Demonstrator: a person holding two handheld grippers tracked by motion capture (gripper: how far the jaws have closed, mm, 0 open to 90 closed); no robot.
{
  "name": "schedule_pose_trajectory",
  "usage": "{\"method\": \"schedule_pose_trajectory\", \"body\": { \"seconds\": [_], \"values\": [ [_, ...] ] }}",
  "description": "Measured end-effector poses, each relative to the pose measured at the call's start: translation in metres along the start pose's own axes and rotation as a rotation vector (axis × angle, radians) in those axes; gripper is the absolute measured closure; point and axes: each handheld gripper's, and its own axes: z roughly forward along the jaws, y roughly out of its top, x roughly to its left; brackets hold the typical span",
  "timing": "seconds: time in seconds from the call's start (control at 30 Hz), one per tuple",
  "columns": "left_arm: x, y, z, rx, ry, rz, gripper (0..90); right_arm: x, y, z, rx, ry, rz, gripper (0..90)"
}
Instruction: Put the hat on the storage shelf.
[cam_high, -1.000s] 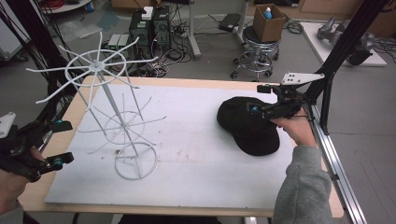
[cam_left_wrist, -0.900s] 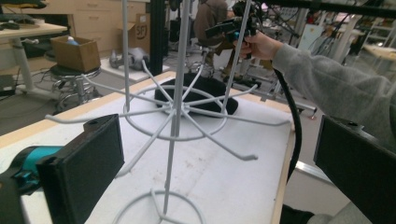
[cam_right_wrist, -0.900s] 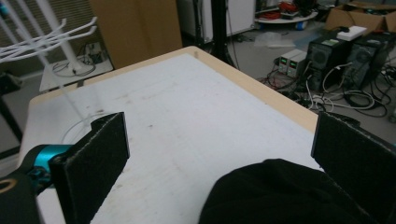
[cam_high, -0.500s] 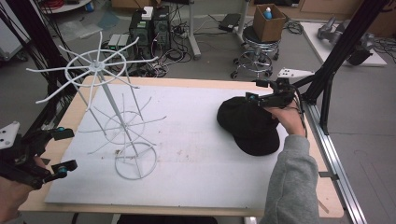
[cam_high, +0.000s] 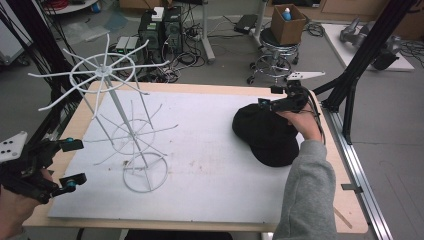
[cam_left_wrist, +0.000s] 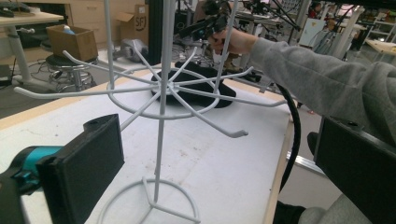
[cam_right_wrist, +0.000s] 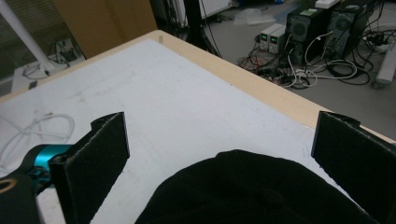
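The cap (cam_high: 267, 135) is soft black cloth, matt, not shiny. The rack (cam_high: 131, 134) is thin wire with smooth white paint. The table (cam_high: 200, 89) has a pale wood edge, and its white top (cam_high: 210, 165) is matt with small brown marks. The right gripper (cam_right_wrist: 219, 149) has rough black foam pads (cam_right_wrist: 95, 158). The sleeve (cam_high: 307, 195) is grey cloth.
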Motion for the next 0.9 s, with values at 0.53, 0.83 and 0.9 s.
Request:
{"method": "schedule_pose_trajectory", "body": {
  "seconds": [0.53,0.83,0.9],
  "values": [
    [0.005,-0.006,-0.005,0.002,0.008,-0.025,1.9,-0.02,-0.028,0.031,0.172,-0.125,0.133,3.2],
    [0.008,-0.009,-0.007,0.005,0.016,-0.034,1.9,-0.021,-0.034,0.039,0.25,-0.137,0.105,5.7],
    [0.008,-0.009,-0.007,0.005,0.016,-0.034,1.9,-0.022,-0.036,0.039,0.261,-0.136,0.109,5.9]
  ]
}}
